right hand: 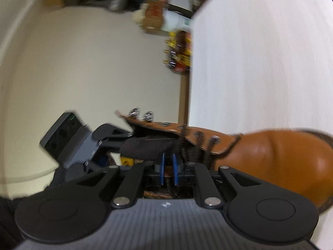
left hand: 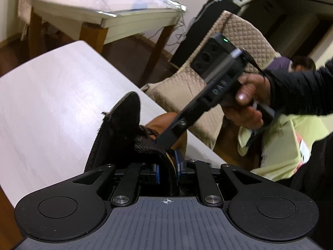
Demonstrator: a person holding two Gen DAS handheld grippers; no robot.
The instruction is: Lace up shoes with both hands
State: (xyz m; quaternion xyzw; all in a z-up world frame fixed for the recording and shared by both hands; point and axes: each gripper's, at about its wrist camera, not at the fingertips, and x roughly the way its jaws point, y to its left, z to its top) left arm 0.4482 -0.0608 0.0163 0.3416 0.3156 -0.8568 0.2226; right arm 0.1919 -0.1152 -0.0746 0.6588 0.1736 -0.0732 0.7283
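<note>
A tan leather boot (right hand: 270, 156) lies on the white table (right hand: 249, 62), with metal lace hooks (right hand: 135, 112) and a dark lace (right hand: 210, 145) in its eyelets. My left gripper (left hand: 168, 166) is shut on the boot's dark woven tongue (left hand: 145, 145), which passes between its blue pads. In the right wrist view the left gripper (right hand: 129, 137) holds that tongue (right hand: 149, 145) from the left. My right gripper (right hand: 169, 166) sits low against the boot's opening, its blue pads a narrow gap apart with only brown leather showing between them. From the left wrist view the right gripper (left hand: 164, 143) reaches down into the boot (left hand: 158, 123).
A hand (left hand: 249, 95) in a dark sleeve holds the right gripper. Behind stand a second table (left hand: 93, 6) with clutter and a quilted beige chair (left hand: 239, 41). A yellow-green cloth (left hand: 281, 141) lies at the right. The white table (left hand: 52, 104) stretches to the left of the boot.
</note>
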